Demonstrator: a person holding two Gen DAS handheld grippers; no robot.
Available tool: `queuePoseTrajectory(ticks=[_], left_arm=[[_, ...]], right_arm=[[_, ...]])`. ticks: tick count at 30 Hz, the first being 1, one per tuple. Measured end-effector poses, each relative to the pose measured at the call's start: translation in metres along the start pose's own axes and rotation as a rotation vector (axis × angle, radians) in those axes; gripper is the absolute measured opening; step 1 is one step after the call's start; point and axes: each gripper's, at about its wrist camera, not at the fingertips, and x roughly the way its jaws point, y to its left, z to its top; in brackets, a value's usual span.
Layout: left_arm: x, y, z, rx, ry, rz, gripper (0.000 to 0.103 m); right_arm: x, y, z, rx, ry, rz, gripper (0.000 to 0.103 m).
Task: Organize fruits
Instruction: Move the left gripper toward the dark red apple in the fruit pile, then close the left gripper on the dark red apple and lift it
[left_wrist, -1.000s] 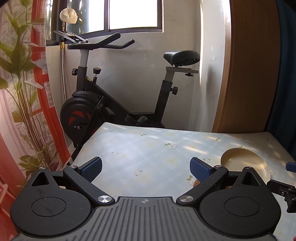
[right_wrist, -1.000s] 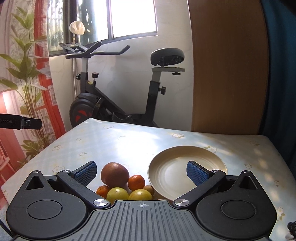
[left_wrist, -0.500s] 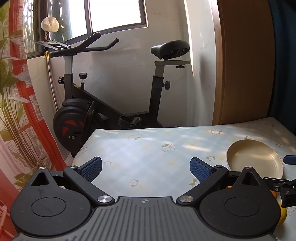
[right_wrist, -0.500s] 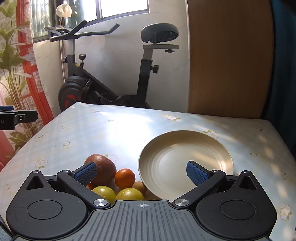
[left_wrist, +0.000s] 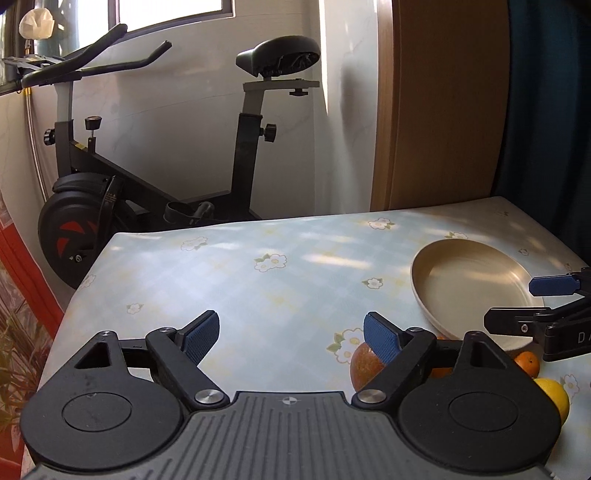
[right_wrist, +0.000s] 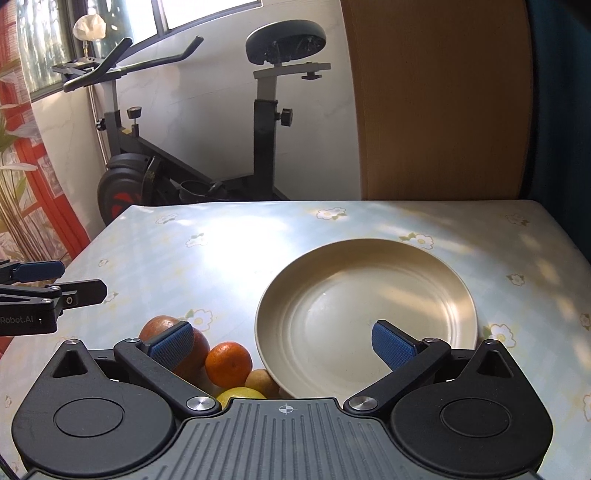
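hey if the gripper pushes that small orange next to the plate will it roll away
Probably. The small orange looks round and sits loose on a smooth tablecloth, so it should roll. The plate rim and the brown fruit beside it may block it.

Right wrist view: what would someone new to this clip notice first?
Probably the big empty cream plate in the middle of the flower-print tablecloth, with a small huddle of fruit just off its left rim: a large reddish-brown fruit, an orange, a small brown fruit and a yellow one. Behind the table, a black exercise bike stands against the white wall under the window.
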Motion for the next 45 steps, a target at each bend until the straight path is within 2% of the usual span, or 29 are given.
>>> queuePoseTrajectory(ticks=[5, 15, 21, 26, 32, 36, 39, 45], left_arm=[[0.028, 0.0, 0.003, -0.051, 0.062, -0.15, 0.06], [0.067, -0.007, 0.002, -0.142, 0.206, -0.309, 0.057], [0.063, 0.01, -0.004, -0.188, 0.23, -0.361, 0.056], [0.059, 0.027, -0.01, -0.21, 0.238, -0.402, 0.057], [0.06, 0.033, -0.017, -0.244, 0.27, -0.465, 0.057], [0.065, 0.035, -0.019, -0.289, 0.287, -0.493, 0.057], [0.068, 0.037, -0.019, -0.298, 0.292, -0.502, 0.057], [0.071, 0.042, -0.019, -0.332, 0.308, -0.522, 0.057]], right_arm=[[0.007, -0.004, -0.003, 0.017, 0.02, -0.007, 0.099], [0.013, -0.002, -0.012, 0.008, 0.046, 0.0, 0.099], [0.015, 0.004, -0.014, -0.022, 0.063, 0.031, 0.098], [0.02, 0.026, -0.01, -0.111, 0.094, 0.099, 0.097], [0.03, 0.054, -0.003, -0.247, 0.144, 0.194, 0.085], [0.036, 0.068, 0.001, -0.302, 0.175, 0.224, 0.074], [0.041, 0.076, 0.002, -0.343, 0.185, 0.236, 0.07], [0.045, 0.079, 0.006, -0.345, 0.201, 0.256, 0.061]])
